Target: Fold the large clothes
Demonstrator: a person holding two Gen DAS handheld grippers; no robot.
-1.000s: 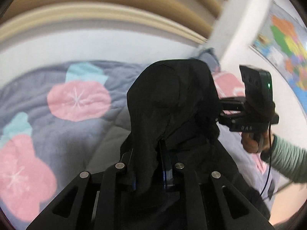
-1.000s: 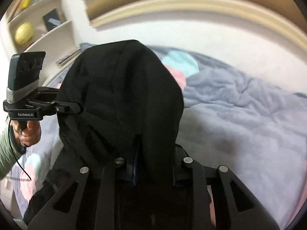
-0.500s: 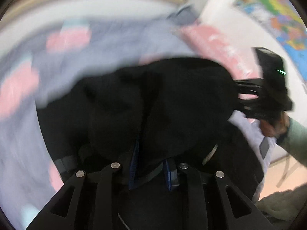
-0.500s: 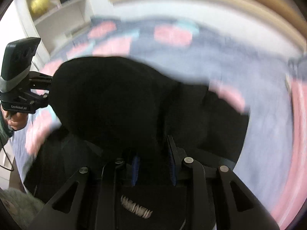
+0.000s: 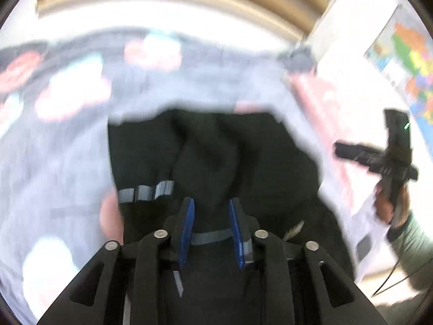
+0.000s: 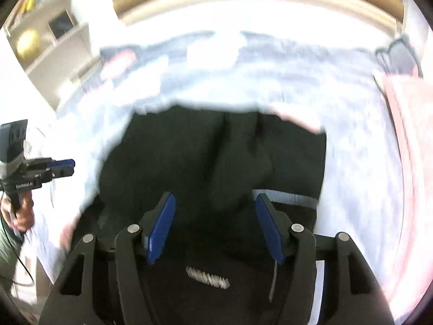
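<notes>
Since the earlier frame both grippers had let go: left gripper point(image 5: 211, 216) and right gripper point(image 6: 213, 214) stood parted and empty over the black garment point(image 6: 216, 157), now lying folded on the blanket point(image 6: 351, 168); best withdrawn straight back, without snagging cloth.
</notes>
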